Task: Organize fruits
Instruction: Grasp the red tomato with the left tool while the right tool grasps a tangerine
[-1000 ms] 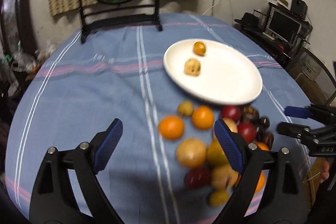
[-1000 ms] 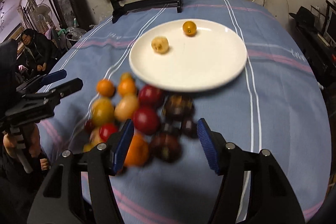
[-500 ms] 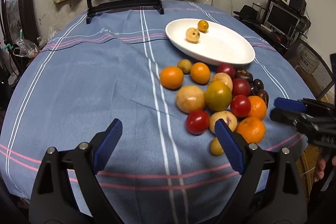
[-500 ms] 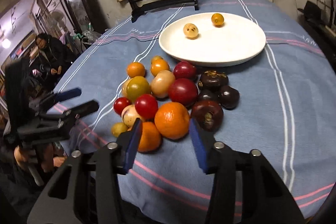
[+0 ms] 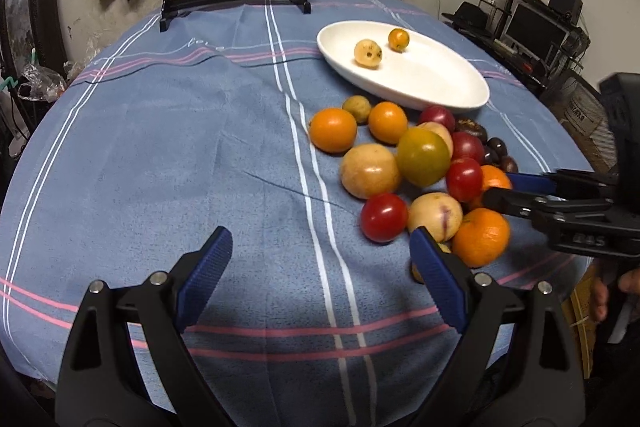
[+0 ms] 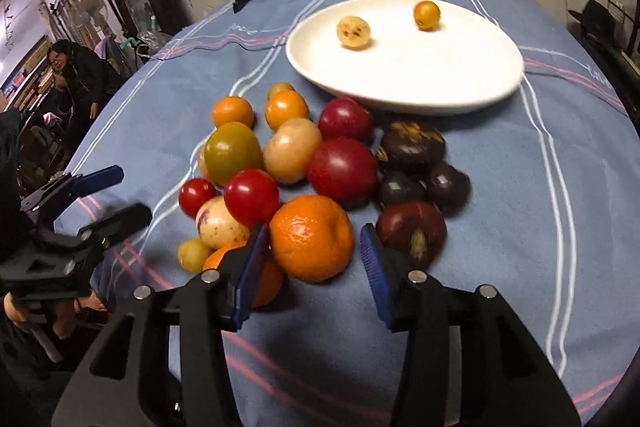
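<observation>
**Closing on the mandarin farthest from the plate**

Taking stock first: find the white plate (image 6: 420, 107) on the far half of the worktop (image 6: 540, 187), already carrying a pale fruit (image 6: 354, 33) and a small orange (image 6: 427, 14). Find everything else heaped on the cloth just short of the plate's near rim, with the big mandarin (image 6: 310, 227) at the edge of the heap farthest from the plate.

Read the right claw (image 6: 313, 247) as released. Its jaws have just been widening, with that mandarin between them. Note the left pad just beside the peel and a clear gap at the right pad, so nothing gripped yet. Read the left claw (image 5: 320, 247) as released too, spread wide over bare cloth to the side of the heap, well away from the plate, with nothing between its jaws.

For a clean pick, probably:

- Push slightly further towards the plate, so the pads meet the mandarin at its widest part and not its near shoulder.
- Keep the right finger clear of the dark fruit (image 6: 412, 231) beside it, and the left finger out of the second mandarin (image 6: 268, 283) tucked behind it.
- Squeeze gently: soft peel, likely to dent.
- Lift straight up before swinging across, since the red tomato (image 6: 252, 195) leaning on the plate side may roll.
- Set down on a bare patch of the plate.
</observation>
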Available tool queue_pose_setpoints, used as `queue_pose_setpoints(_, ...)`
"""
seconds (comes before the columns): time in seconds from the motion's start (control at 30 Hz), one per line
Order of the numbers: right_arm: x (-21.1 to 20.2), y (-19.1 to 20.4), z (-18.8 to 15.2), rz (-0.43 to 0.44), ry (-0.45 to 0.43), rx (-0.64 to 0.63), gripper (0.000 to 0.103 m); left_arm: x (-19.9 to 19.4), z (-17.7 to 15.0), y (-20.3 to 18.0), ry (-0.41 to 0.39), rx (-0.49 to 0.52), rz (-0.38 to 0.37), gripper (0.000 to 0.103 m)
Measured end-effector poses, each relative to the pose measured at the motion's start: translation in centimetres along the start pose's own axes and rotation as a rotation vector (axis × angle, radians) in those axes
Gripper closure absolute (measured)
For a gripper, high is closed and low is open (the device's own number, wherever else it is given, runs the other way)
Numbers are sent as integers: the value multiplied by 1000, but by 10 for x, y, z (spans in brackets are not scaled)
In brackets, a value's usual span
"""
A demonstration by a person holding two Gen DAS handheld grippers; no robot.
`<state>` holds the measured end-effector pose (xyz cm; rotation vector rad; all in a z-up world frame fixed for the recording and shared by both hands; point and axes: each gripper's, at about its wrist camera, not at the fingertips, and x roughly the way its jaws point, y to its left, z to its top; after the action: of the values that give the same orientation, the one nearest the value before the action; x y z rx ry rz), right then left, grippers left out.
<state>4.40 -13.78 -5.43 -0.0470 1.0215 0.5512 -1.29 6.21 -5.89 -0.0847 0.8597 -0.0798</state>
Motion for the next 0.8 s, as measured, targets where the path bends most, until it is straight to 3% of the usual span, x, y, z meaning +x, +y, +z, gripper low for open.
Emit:
queue_pose_setpoints(0.2,-4,-11,-12,-11,14,11,56,3,0,0,6,-5,-23,11)
queue_pose_setpoints(0.33,6,-13,-4,3,7,27,48,5,-2,-8,19,15,-27,11)
queue_pose_setpoints(0.4,9,-13,0,26,-13,21,50,4,-1,-10,14,22,-30,11)
queue_pose_setpoints(0.43,10,-13,0,48,-24,20,58,5,0,-12,11,26,-33,11)
queue_pose_setpoints(0.67,-17,-12,-14,50,-62,42,58,26,3,-12,49,27,-59,11)
queue_pose_setpoints(0.8,-30,-19,-19,48,-71,62,58,38,6,-6,71,-15,-85,22)
